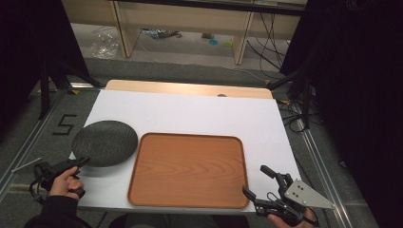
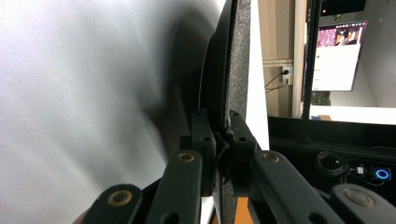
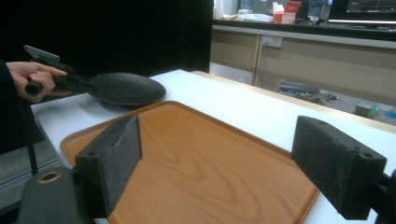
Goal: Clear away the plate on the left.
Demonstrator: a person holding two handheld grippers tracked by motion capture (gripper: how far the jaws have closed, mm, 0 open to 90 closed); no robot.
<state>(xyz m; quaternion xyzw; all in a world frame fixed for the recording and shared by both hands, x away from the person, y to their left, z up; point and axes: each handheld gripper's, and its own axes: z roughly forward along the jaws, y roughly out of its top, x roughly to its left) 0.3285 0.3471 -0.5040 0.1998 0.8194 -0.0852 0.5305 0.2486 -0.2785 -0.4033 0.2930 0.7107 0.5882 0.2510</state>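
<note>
Your left claw (image 1: 84, 162) is clamped on the near rim of the plate (image 1: 104, 142); in the left gripper view its pads (image 2: 239, 135) pinch the plate (image 2: 238, 56) edge between them. The plate sits at the worktop's (image 1: 190, 114) nine o'clock side, just beside the tray's (image 1: 187, 171) left edge. Your right claw (image 1: 256, 180) stands wide open with nothing in it, at the tray's five o'clock corner. In the right gripper view its pads (image 3: 116, 154) spread over the tray (image 3: 201, 172), with the plate (image 3: 123, 87) at ten o'clock beyond.
</note>
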